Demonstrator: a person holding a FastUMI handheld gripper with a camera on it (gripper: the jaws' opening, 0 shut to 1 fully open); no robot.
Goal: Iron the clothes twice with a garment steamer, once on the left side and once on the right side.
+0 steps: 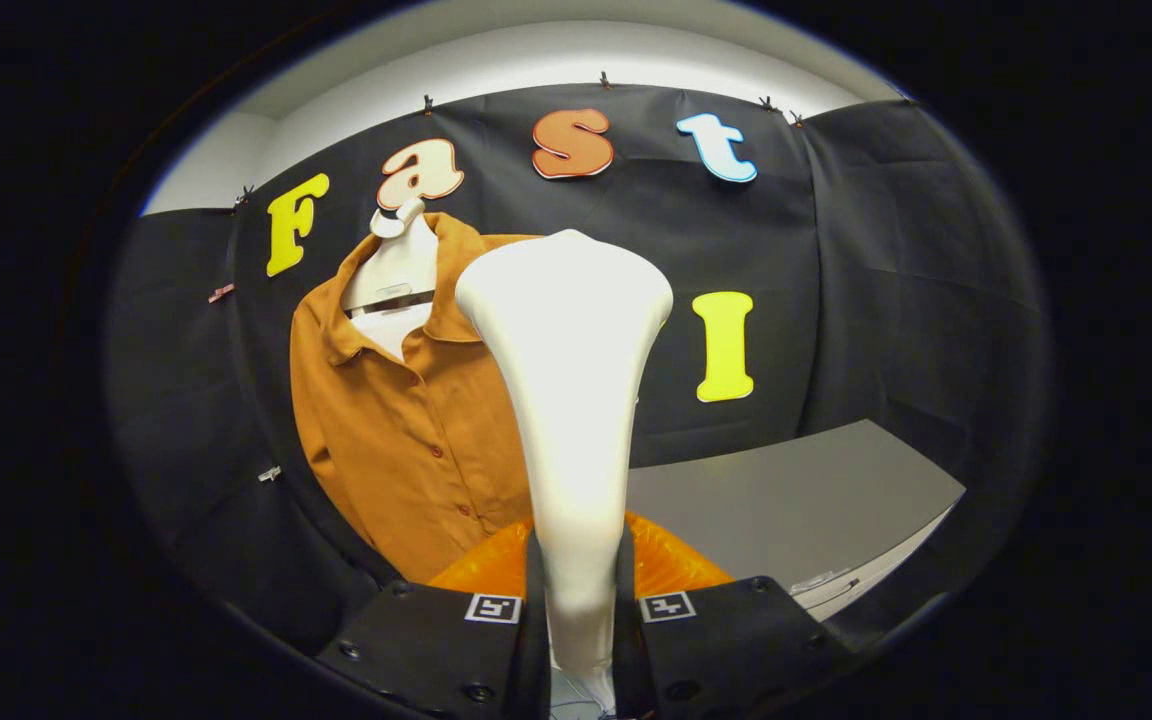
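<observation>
No readable text — markers carry patterns only

Tongs (581,600) clamped on steamer (566,400), level, forward.

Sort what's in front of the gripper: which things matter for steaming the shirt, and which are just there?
For the job:
- garment steamer, held upright between the fingers of the gripper
- orange-brown shirt, hanging beyond the fingers
- white hanger carrying the shirt

Just there:
- grey table
- black cloth wall
</observation>
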